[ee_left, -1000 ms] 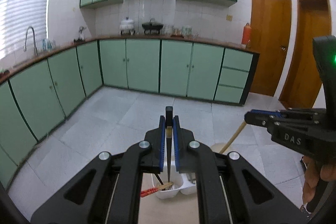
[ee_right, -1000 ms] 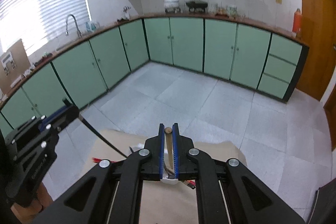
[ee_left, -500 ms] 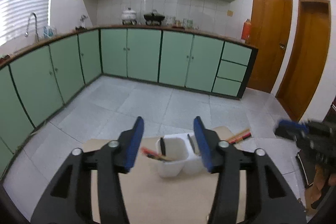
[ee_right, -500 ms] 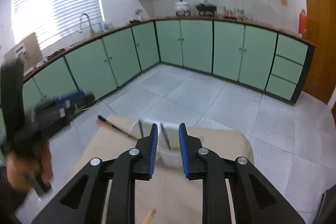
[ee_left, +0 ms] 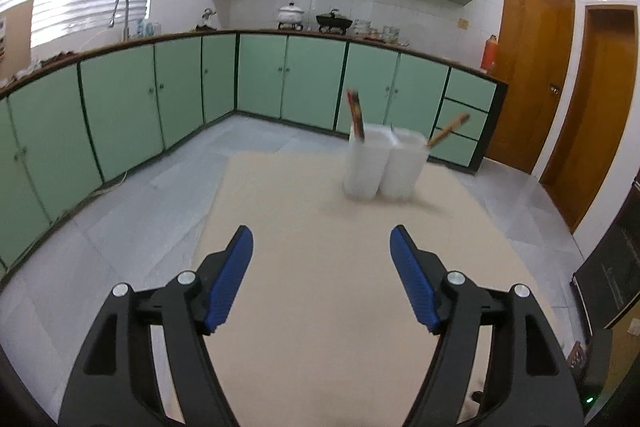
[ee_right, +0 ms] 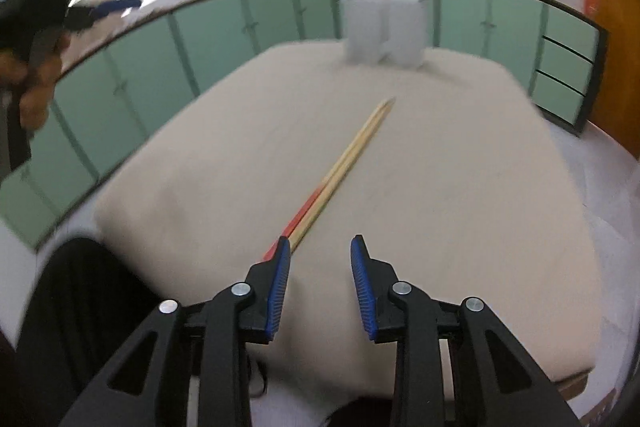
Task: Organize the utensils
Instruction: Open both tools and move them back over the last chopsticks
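Observation:
A white two-compartment utensil holder (ee_left: 382,165) stands at the far side of the beige table (ee_left: 320,287), with a red-ended chopstick (ee_left: 356,115) in its left cup and a wooden one (ee_left: 446,133) leaning out of the right cup. The holder also shows in the right wrist view (ee_right: 384,29). A pair of wooden chopsticks with red ends (ee_right: 340,171) lies on the table just ahead of my right gripper (ee_right: 317,247), which is open and empty. My left gripper (ee_left: 322,239) is wide open and empty, and shows blurred at upper left in the right wrist view (ee_right: 104,7).
Green kitchen cabinets (ee_left: 160,107) run along the walls past the table's far and left edges. Two wooden doors (ee_left: 568,99) stand at the right. The table's left edge (ee_right: 132,163) and right edge (ee_right: 560,155) drop to a tiled floor.
Both grippers let go of their utensils into the holder, opened, and pulled back toward the table's near side. The right gripper dropped low, facing the chopstick pair on the table.

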Tool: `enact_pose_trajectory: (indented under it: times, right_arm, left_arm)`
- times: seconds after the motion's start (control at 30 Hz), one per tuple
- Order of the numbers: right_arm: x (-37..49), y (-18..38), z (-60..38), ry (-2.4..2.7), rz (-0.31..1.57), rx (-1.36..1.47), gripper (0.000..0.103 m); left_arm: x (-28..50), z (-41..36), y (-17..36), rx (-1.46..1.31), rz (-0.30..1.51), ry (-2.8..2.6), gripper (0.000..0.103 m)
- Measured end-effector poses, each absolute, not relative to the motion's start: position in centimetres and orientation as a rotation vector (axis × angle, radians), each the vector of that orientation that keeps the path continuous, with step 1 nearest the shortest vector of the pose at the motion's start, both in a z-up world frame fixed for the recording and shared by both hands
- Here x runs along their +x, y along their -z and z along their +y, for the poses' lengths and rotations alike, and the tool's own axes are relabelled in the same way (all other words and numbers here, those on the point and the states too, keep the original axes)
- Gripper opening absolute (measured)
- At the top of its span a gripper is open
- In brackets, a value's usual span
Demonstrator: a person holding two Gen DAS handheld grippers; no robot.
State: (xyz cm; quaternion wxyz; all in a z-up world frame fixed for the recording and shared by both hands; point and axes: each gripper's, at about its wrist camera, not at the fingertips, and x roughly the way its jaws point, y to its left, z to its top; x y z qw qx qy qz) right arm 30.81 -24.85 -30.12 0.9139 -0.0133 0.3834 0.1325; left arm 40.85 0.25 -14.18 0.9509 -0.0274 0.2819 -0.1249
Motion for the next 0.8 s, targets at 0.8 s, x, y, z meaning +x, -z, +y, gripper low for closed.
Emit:
enact_pose_trajectory:
  times: [0.8]
  right_arm:
    - [32.5, 30.9, -26.9, -0.185, 0.771, -0.016, 0.031]
  left_arm:
    - [36.5, -2.4, 19.0, -0.065, 0.633, 0.33, 0.073]
